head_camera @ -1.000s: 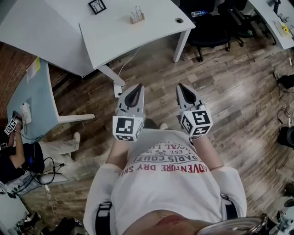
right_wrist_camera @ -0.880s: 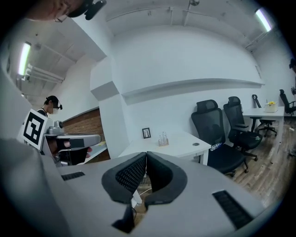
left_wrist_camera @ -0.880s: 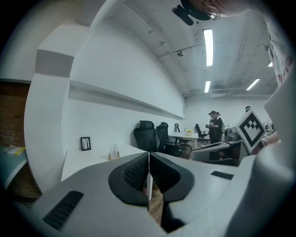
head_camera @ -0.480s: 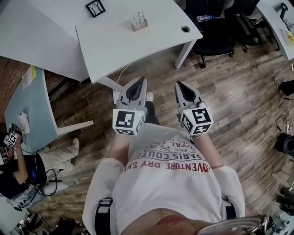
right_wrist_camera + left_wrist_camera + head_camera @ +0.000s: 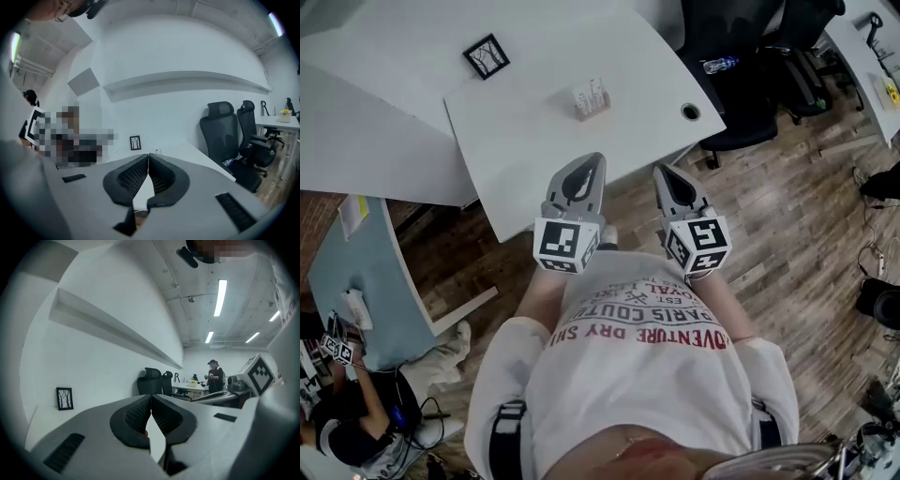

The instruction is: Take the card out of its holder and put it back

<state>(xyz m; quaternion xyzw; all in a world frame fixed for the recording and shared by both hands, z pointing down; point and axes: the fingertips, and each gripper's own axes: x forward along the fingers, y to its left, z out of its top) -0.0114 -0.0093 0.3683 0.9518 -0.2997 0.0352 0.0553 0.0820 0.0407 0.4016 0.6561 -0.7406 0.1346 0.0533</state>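
— Card [image 5: 592,93] stood in its holder [image 5: 592,109], far on the table [image 5: 534,141]; had anything changed?
— The table had drawn nearer; left gripper [image 5: 587,161] and right gripper [image 5: 666,172] were fully closed, holding nothing; approach only.

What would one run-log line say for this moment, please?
left gripper: shut, empty | right gripper: shut, empty | card holder: on white table, untouched, apart from both grippers
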